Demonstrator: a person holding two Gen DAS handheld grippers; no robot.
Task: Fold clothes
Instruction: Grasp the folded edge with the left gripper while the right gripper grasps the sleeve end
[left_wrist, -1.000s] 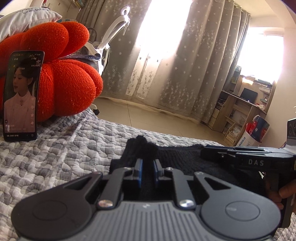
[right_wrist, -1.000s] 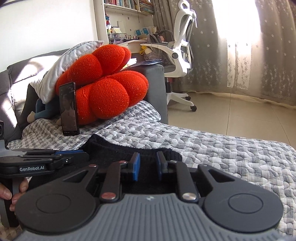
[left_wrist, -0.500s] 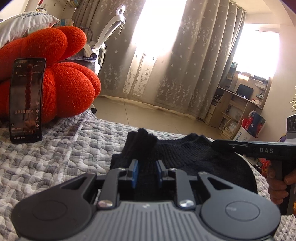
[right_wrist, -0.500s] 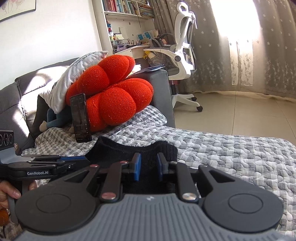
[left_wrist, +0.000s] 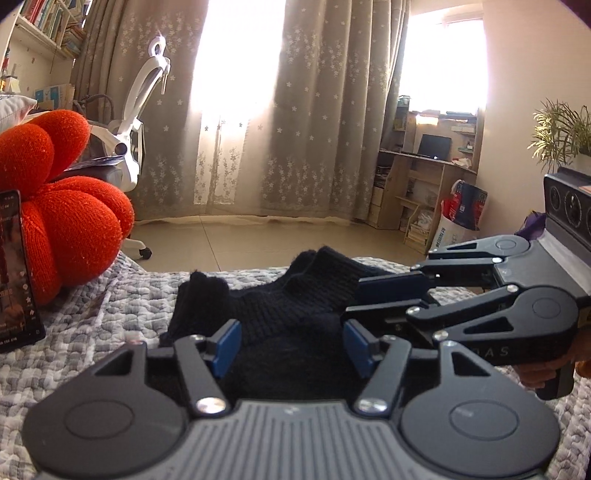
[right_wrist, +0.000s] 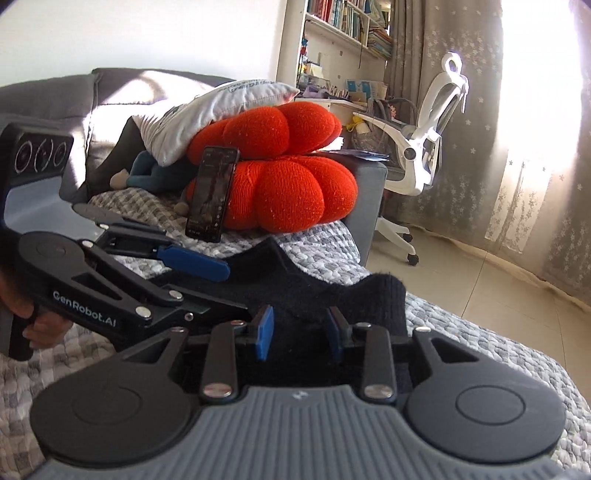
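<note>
Now both my left gripper (left_wrist: 291, 345) and right gripper (right_wrist: 299, 334) have just been opening, fingers spread off the black sweater (left_wrist: 295, 306) (flatten the fold squarely on the quilted sofa cover (left_wrist: 92, 325)).

Ahead of both grippers the grey quilt (left_wrist: 92, 325) lies bare on the side toward the window, and past its edge the tiled floor (left_wrist: 258, 236) is clear to the curtains (left_wrist: 314, 129). On the other side a phone (right_wrist: 211, 194) leans upright against an orange cushion (right_wrist: 295, 184), closing off that end. The black knit garment (left_wrist: 280, 306) fills the middle.
</note>
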